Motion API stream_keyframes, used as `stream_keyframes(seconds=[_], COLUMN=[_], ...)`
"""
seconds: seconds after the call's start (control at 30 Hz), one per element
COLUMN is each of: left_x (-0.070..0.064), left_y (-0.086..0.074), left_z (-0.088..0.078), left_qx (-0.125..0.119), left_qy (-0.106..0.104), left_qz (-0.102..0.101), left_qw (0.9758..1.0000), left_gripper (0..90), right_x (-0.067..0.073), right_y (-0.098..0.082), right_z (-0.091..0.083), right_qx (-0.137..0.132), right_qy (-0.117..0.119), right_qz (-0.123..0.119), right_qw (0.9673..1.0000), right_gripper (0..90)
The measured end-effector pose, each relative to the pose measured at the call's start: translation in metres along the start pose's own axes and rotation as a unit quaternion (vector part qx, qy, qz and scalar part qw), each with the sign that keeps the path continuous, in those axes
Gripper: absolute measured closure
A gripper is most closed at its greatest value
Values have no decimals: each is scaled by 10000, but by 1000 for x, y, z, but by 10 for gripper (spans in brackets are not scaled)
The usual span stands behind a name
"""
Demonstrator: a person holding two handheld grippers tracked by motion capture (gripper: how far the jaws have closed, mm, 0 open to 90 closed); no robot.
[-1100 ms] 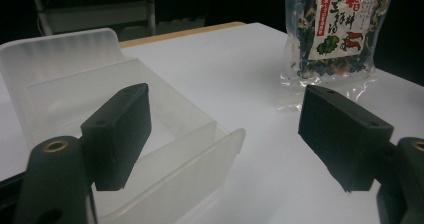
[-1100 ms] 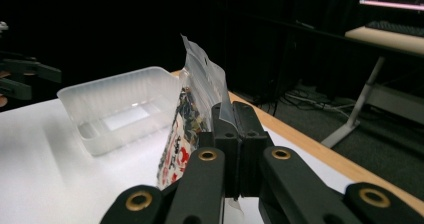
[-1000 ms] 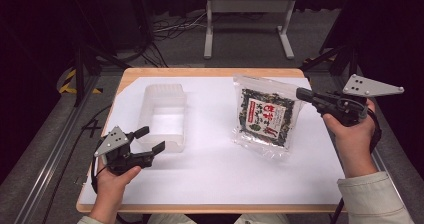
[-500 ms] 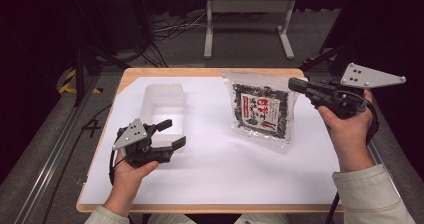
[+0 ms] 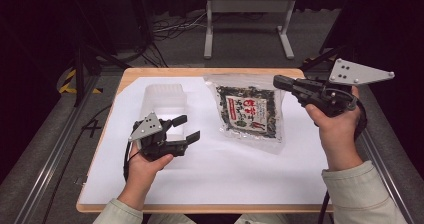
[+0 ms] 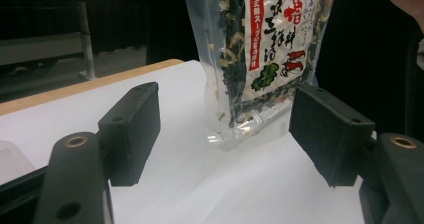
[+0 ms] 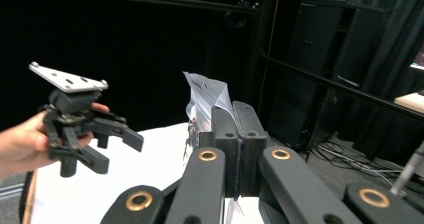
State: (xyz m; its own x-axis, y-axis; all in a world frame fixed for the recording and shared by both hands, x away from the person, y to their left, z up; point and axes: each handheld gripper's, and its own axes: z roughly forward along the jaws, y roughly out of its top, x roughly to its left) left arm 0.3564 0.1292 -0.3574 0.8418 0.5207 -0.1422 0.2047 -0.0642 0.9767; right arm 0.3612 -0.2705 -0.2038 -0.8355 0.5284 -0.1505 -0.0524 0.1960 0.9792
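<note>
So the right gripper [image 5: 278, 80] has its jaws clamped tight on the top edge of a clear bag [image 5: 247, 112] of dried dark-green stuff with a red and white label. In the right gripper view you can see the plastic pinched between the two jaws. The bag is lifted at that end while its bottom edge sits on the white worktop [image 5: 215, 179], right of the middle. The left gripper [image 5: 186, 127] is over the left-centre of the worktop with its jaws spread wide, nothing in them, pointed at the bag. Just behind it sits a clear plastic tub [image 5: 165, 98], well apart from the bag.
</note>
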Motion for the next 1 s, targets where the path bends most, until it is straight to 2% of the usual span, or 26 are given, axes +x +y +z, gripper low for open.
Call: stream_keyframes(seconds=[0.23, 0.4, 0.53, 0.6, 0.83, 0.97, 1.0], left_x=[1, -2, -3, -5, -10, -11, -11], left_y=[6, 10, 13, 14, 15, 14, 14], left_z=[10, 16, 21, 23, 35, 41, 43], left_qx=[-226, -216, -402, -466, -434, -567, -593], left_qy=[-115, -133, -352, -413, -580, -930, -930], left_qz=[-34, -79, -184, -160, -105, -282, -319], left_qw=[9997, 9996, 9984, 9979, 9973, 9937, 9934], left_gripper=[257, 219, 216, 228, 233, 186, 190], right_x=[13, 20, 27, 29, 33, 32, 32], right_y=[7, 9, 11, 12, 10, 7, 6], right_z=[8, 13, 18, 21, 27, 29, 29], right_qx=[-161, -221, -269, -294, -321, -420, -437], right_qy=[227, 326, 452, 486, 580, 597, 605], right_qz=[-71, -105, -122, -153, -146, -79, -61], right_qw=[9996, 9992, 9985, 9983, 9977, 9973, 9972], right_gripper=[900, 900, 900, 900, 900, 900, 900])
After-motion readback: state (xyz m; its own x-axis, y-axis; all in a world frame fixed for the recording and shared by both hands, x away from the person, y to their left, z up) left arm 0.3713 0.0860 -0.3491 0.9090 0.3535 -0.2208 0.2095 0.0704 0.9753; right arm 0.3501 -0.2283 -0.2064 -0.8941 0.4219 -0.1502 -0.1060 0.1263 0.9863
